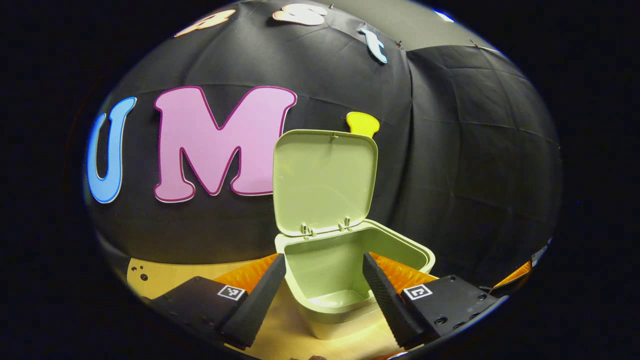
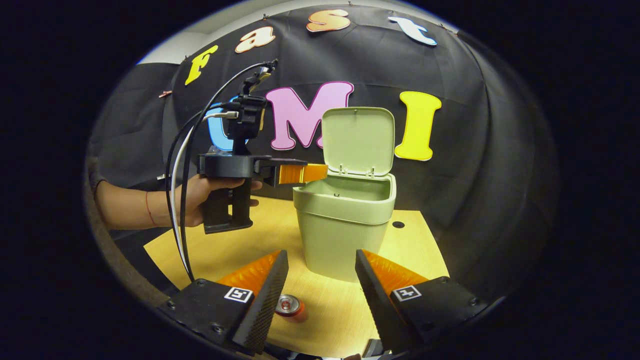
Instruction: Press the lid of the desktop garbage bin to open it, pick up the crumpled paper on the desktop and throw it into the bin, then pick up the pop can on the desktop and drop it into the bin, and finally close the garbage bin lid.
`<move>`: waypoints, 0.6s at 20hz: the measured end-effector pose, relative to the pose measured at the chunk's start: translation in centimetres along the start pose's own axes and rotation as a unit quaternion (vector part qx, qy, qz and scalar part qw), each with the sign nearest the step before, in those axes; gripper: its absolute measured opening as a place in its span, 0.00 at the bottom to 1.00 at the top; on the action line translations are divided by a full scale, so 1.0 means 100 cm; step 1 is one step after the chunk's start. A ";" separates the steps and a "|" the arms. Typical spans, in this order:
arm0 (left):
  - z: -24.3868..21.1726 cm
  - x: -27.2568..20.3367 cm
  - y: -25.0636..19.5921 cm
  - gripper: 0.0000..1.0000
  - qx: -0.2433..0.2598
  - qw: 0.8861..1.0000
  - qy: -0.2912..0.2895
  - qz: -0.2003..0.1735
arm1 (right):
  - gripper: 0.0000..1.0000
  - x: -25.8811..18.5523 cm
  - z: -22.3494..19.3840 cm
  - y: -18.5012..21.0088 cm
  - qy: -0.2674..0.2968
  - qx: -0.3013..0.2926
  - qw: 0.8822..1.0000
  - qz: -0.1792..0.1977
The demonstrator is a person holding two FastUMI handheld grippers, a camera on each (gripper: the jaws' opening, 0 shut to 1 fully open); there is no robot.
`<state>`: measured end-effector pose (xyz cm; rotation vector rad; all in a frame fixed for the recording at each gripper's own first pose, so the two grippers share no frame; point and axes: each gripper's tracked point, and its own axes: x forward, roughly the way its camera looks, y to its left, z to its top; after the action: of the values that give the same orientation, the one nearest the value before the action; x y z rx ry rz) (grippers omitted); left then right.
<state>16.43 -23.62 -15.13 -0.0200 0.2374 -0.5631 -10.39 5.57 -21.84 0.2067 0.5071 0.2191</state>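
Lid [image 2: 357, 140] of the pale green plastic desktop bin [image 2: 345, 227] stands open. Left gripper [image 1: 324, 290] hangs above the bin's mouth, jaws wide and empty; likely paper just dropped. Right gripper [image 2: 321, 287], also wide and empty, must descend on the red pop can [image 2: 290, 306] before the bin.

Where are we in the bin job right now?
Done: the pale green plastic bin's lid stands open. In hand: nothing; the left gripper hovers open over the bin's mouth, and the right gripper is open above the red pop can. Left: the can, closing the lid. I can't tell about the paper.
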 end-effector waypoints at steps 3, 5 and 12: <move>0.007 -0.016 0.005 0.99 0.002 1.000 -0.010 0.015 | 0.86 0.000 -0.008 0.009 0.010 -0.003 1.000 0.020; 0.008 -0.033 0.012 0.99 -0.002 1.000 -0.013 0.028 | 0.86 0.000 -0.014 0.014 0.018 -0.004 0.999 0.033; 0.004 -0.111 0.052 0.99 -0.021 0.994 -0.018 0.103 | 0.86 0.006 -0.044 0.035 0.057 -0.017 0.994 0.087</move>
<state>10.22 -13.34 -12.75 -0.0458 0.2130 -0.3528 -12.59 9.69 -24.98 0.2063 0.5981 0.4101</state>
